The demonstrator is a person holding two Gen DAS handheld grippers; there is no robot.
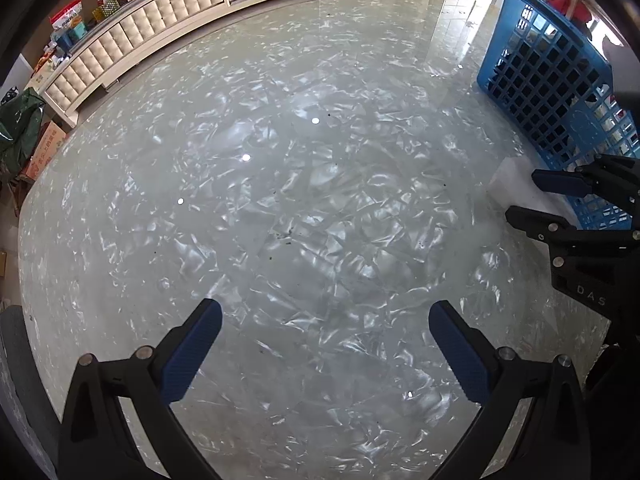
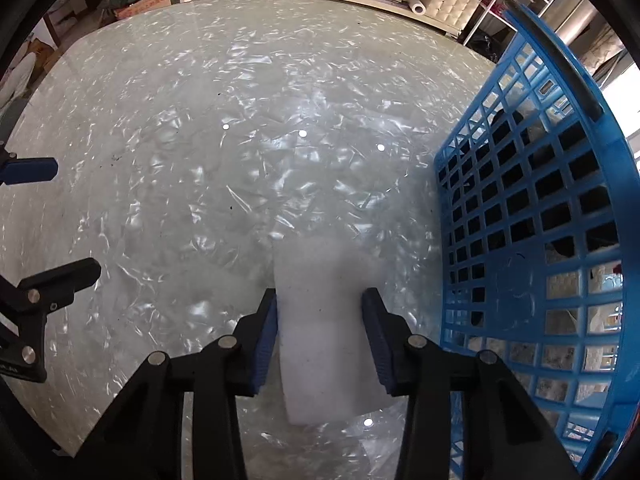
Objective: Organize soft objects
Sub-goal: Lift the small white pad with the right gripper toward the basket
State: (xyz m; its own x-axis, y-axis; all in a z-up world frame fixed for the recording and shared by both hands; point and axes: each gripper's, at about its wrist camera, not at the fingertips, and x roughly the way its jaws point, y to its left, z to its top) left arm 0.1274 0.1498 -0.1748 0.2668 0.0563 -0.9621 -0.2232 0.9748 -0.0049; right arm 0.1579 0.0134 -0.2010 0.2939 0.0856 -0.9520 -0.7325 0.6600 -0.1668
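A white foam block (image 2: 320,344) lies flat on the glossy marbled table (image 2: 240,160), just left of a blue lattice basket (image 2: 520,220). My right gripper (image 2: 320,300) points down over the block, and its blue pads touch the block's two long sides. In the left wrist view the same block (image 1: 508,180) shows at the right edge between the right gripper's (image 1: 523,195) fingers, close to the basket (image 1: 552,80). My left gripper (image 1: 325,306) stands open over bare table with nothing between its fingers. It also shows at the left edge of the right wrist view as the left gripper (image 2: 75,218).
The basket holds dark and light soft items behind its lattice wall. A cream tufted cabinet (image 1: 132,48) runs beyond the table's far edge, with boxes and packets on it. A green bag (image 1: 20,128) and a cardboard box sit past the left edge.
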